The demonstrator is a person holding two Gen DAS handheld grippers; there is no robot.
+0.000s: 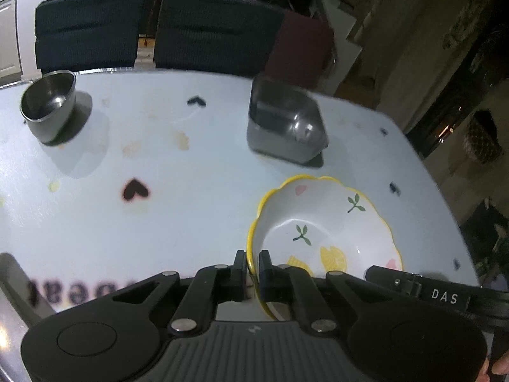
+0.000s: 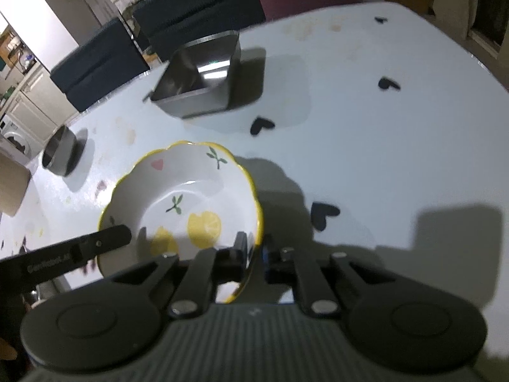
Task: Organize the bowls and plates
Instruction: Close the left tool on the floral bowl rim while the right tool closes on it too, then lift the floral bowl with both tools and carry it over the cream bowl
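Now the white ceramic bowl with the wavy yellow rim and painted lemons (image 1: 324, 222) sits on the pale blue table with dark heart prints (image 1: 178, 203), and both grippers hold it at once. The left gripper (image 1: 253, 267) has its two black fingers closed on the rim of this bowl, one finger outside the wall and one inside, at the bowl's near left edge. The right gripper (image 2: 254, 248) is clamped on the rim in the same manner, at the bowl's (image 2: 184, 203) near right edge, so the bowl lies between the two tools, directly in front of the fingers of each.

Beyond the bowl, further from the grippers, stands a square steel container (image 1: 284, 121), apart from the bowl. Far to the left of the bowl, near the back edge of the table, stands a small round steel cup (image 1: 49, 105). Behind the table there are dark blue chairs (image 1: 219, 28).
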